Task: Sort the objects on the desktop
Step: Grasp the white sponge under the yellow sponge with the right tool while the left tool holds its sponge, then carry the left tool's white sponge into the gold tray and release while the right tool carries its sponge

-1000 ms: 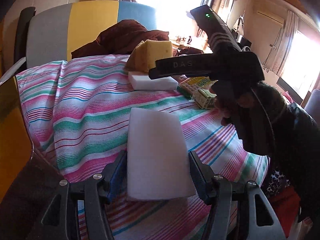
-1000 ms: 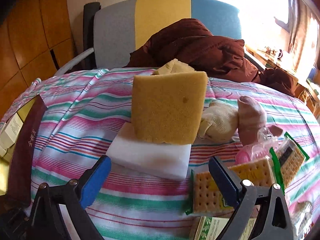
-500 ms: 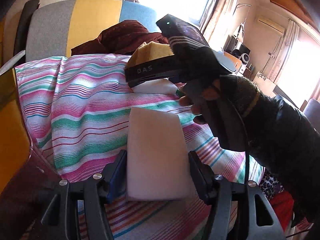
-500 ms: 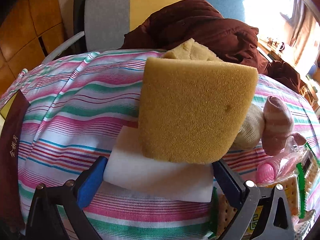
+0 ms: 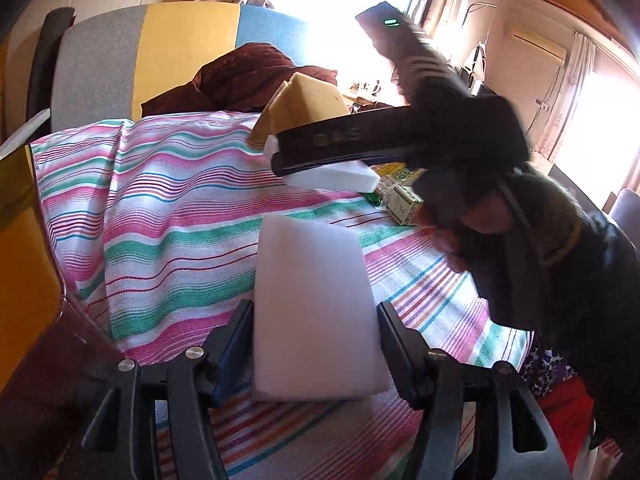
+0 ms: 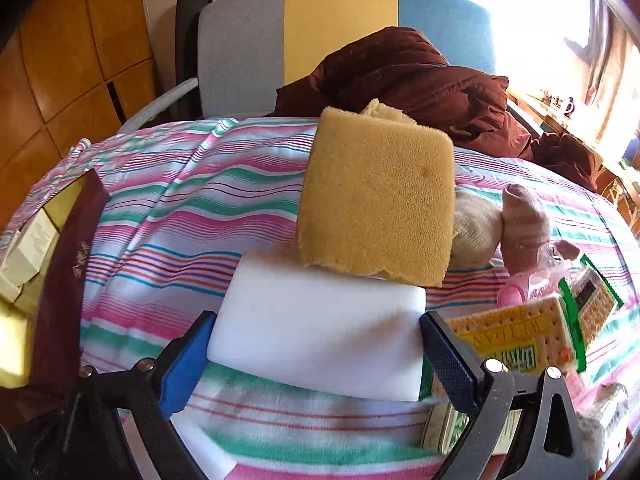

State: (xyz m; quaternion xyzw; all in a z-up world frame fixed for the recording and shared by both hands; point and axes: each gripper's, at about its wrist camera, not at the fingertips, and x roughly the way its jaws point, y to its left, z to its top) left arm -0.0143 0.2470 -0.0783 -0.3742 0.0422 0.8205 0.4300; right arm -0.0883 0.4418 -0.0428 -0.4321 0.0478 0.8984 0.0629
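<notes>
Sponge point(image 6: 320, 330) sits between right hand-held gripper point(image 6: 316, 356) pads.

Right gripper body point(image 5: 404, 136) motion-blurred, covers far white sponge point(image 5: 340, 174) upper part. Cracker packet point(image 6: 516, 340) text unreadable. Gold box point(image 6: 16, 280) cut by left edge.

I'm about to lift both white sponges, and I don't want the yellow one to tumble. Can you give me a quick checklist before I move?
1. Left gripper fingers on both sides of the near white sponge: ok.
2. Right gripper fingers bracketing the far white sponge: ok.
3. Firm squeeze on either: cannot tell.
4. Far sponge free of load: not ok, the yellow sponge leans on its rear edge.
5. Cracker packets clear of the right finger: not ok, they are right beside it.
</notes>
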